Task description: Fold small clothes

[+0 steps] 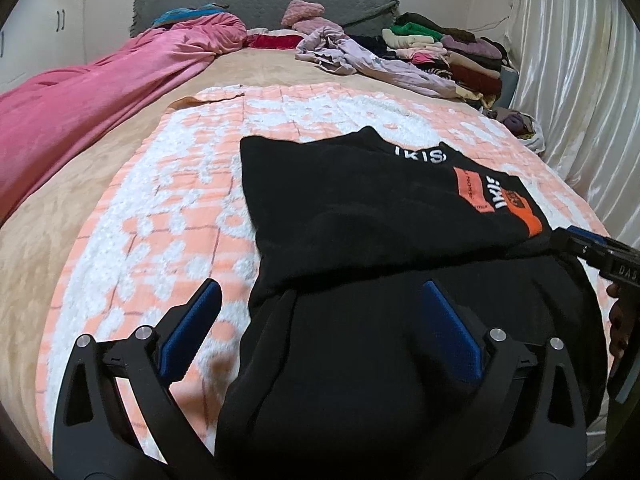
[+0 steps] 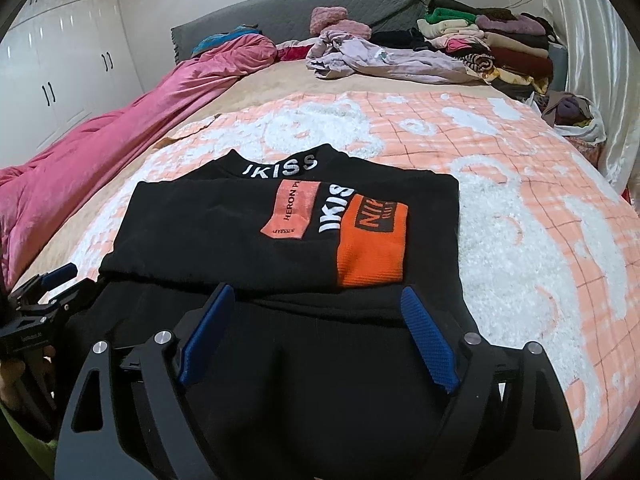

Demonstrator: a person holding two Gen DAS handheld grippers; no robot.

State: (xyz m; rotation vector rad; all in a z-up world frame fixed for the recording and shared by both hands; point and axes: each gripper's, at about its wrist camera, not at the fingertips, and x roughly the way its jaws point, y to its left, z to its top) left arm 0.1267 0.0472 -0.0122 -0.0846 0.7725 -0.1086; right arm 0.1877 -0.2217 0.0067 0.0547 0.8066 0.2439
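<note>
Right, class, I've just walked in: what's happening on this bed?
A person is folding a black IKISS sweatshirt on a peach-and-white blanket. Its upper part lies folded over. The left gripper and right gripper are both open, poised over the near hem. Folded clothes are stacked by the headboard.

black top (image 2: 240,224), orange patches; pink-white blanket (image 2: 520,184)

The black top (image 2: 224,224) was matt knit cloth with ribbed orange patches (image 2: 370,248). The peach blanket (image 2: 500,216) looked fluffy — the pink quilt (image 1: 92,96) velvety. The curtain (image 1: 576,60) was glossy satin — the gripper pads (image 2: 430,344) textured blue.
</note>
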